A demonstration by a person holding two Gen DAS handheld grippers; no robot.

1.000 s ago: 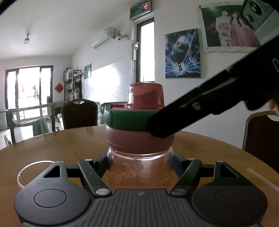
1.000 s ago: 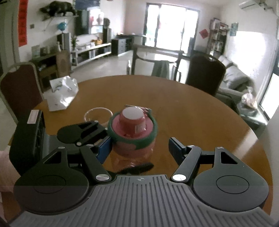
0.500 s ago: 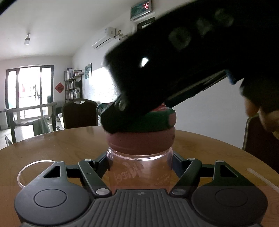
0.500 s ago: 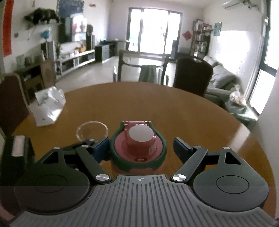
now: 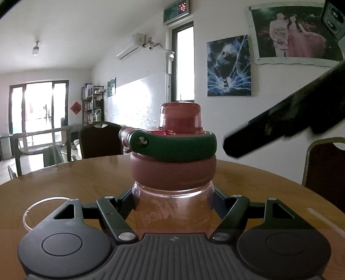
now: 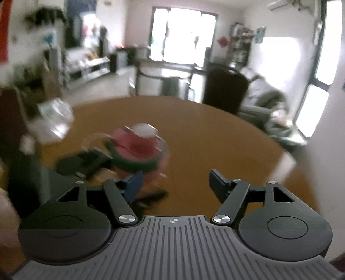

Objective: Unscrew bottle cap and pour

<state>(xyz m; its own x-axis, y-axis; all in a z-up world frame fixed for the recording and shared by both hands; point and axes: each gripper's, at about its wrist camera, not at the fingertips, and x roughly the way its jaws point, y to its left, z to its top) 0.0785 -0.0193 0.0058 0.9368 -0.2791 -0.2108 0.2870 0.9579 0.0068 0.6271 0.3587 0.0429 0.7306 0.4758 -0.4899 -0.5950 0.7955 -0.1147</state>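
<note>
**Currently: bottle clamped on table, cap on, right gripper off it**

Bottle [image 5: 173, 213] stands upright on the round wooden table [image 5: 71, 181], clear pinkish body pinched between the left gripper's [image 5: 173, 204] fingers, jaws closed narrow on it. Pink cap [image 5: 172, 172] is seated, with a green carry loop [image 5: 174, 146] lying around it and a domed spout cover [image 5: 180, 117] on top. Etched white script on the body, unreadable. Right gripper [image 6: 174, 183] has its jaws wide with nothing between them, above and beside the bottle, apart from it; in the left view one black finger [image 5: 258, 140] hangs just beside the loop, not touching. Right view is motion-blurred.

Table top: glossy, light reflections. Clear glass rim [image 5: 41, 206] near the bottle on the table's left, crumpled white bag [image 6: 54, 120] further out. Dark chairs [image 5: 99, 140] around the table.

Room: white walls, wall air conditioner [image 5: 131, 48], tall narrow window, glass doors [image 5: 38, 107] at the far end, bookshelf [image 5: 91, 105] with a red diamond decoration beside it. Two posters [image 5: 228, 66] on the wall. Red LED sign [image 5: 176, 9] over the window, digits unreadable.
</note>
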